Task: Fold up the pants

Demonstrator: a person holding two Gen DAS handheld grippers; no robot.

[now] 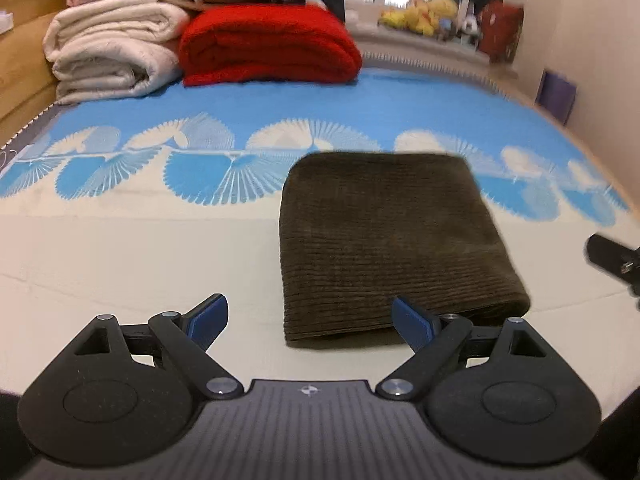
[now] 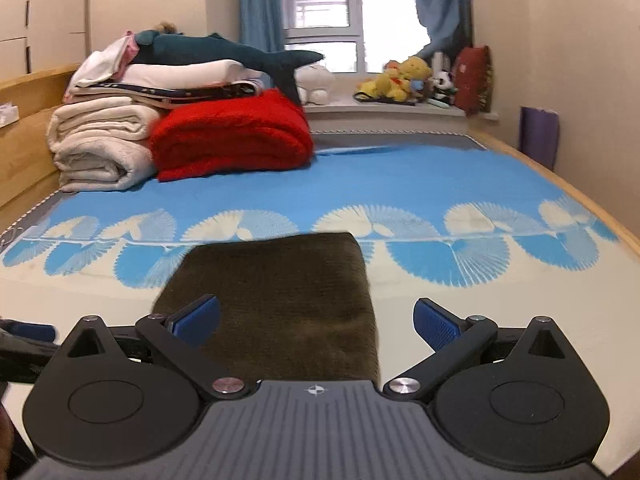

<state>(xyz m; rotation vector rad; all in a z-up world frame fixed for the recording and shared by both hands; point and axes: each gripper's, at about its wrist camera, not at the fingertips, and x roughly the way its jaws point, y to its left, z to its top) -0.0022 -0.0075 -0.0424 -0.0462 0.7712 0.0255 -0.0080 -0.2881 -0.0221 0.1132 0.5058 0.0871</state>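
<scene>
i see the pants lying folded into a flat brown block on the bed sheet, near its front edge. my left gripper hangs spread wide just before them, holding nothing. my right gripper is spread wide too, empty above the pants' near end.

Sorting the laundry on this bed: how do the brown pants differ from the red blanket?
The pants are dark brown and ribbed, the blanket bright red and fluffy. The pants make a thin flat square, the blanket a thick bundle. The pants lie alone near the grippers; the blanket sits far back against cream bedding. Both are folded on the bed.
</scene>
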